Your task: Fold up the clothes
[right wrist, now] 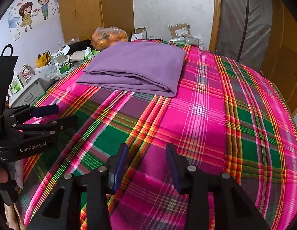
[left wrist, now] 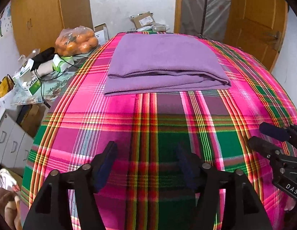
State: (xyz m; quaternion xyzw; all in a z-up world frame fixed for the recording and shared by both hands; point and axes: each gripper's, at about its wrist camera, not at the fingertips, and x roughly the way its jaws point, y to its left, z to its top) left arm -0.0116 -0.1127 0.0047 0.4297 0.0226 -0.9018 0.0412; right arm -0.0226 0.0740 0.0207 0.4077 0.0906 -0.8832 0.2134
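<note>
A purple garment lies folded into a flat rectangle at the far end of the pink and green plaid bedspread. My left gripper hovers open over the near part of the bedspread, nothing between its fingers. My right gripper hangs open beside it on the right, also empty. Both are well short of the garment.
A cluttered side table at the left holds a bag of oranges, small boxes and cables. White drawers stand below it. Cardboard boxes sit beyond the bed. A wooden door is at the far right.
</note>
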